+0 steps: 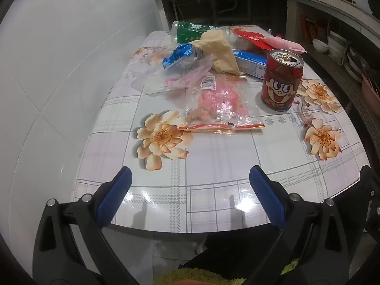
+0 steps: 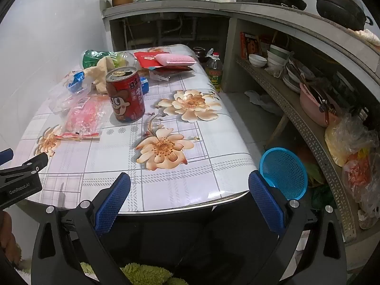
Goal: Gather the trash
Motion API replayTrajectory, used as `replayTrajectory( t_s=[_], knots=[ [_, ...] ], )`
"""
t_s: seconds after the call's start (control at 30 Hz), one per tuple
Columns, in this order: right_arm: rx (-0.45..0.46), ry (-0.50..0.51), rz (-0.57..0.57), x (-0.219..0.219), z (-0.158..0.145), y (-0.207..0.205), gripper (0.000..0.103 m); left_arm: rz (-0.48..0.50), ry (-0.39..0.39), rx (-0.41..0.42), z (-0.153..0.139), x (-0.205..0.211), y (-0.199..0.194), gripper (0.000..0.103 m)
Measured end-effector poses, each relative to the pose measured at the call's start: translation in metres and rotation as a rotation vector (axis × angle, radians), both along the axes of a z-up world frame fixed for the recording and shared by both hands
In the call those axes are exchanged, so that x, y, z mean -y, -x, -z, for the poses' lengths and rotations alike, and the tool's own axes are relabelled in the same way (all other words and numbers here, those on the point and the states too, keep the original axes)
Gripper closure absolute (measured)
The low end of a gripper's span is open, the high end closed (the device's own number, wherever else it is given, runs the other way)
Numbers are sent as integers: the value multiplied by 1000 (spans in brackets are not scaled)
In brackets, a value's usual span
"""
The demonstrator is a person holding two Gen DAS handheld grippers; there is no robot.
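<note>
Two grippers hang over the near edge of a table (image 1: 213, 190). Its top is shiny and smooth, with grey squares and big peach flowers printed on it. A white tiled wall (image 1: 59, 71) stands to the left of it.

A blue basket (image 2: 285, 173) full of little holes sits on the floor by the table's right corner.

All the trash lies on the far half of the table. At the back is a clear bottle (image 1: 190, 32) on its side, with a green label. A crumpled tan paper (image 1: 220, 52) leans on it. Beside that is a flat red packet (image 1: 254, 39) with a pink sponge (image 1: 285, 44) on it. A round red can (image 1: 281, 80) stands up, its top open. A crinkly clear bag (image 1: 223, 102) with pink bits lies flat left of the can. A blue wrapper (image 1: 178, 54) sits behind it.

The left gripper (image 1: 190, 194) is wide open and holds nothing. The right gripper (image 2: 188, 197) is wide open too, and empty. Their pads are blue and bumpy.
</note>
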State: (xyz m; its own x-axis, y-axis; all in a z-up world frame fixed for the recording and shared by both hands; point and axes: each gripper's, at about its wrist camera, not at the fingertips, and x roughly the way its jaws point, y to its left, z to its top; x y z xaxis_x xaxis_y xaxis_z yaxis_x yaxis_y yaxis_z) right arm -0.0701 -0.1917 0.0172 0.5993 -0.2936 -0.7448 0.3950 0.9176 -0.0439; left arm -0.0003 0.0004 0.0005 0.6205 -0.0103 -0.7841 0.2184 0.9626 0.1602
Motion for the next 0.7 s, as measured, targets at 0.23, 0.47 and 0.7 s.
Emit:
replayTrajectory(
  t_s=[0.23,0.47,0.7],
  knots=[
    [-1,2,0,0,0,-1,6,1,-8,-5,0,0,0,7],
    [-4,1,-1,-4,-1,-5,6,-2,-10,-11,0,1,0,7],
    [-2,2,-2,-3,-1,-2,6,0,-11,-9,3,2,-1,7]
  ],
)
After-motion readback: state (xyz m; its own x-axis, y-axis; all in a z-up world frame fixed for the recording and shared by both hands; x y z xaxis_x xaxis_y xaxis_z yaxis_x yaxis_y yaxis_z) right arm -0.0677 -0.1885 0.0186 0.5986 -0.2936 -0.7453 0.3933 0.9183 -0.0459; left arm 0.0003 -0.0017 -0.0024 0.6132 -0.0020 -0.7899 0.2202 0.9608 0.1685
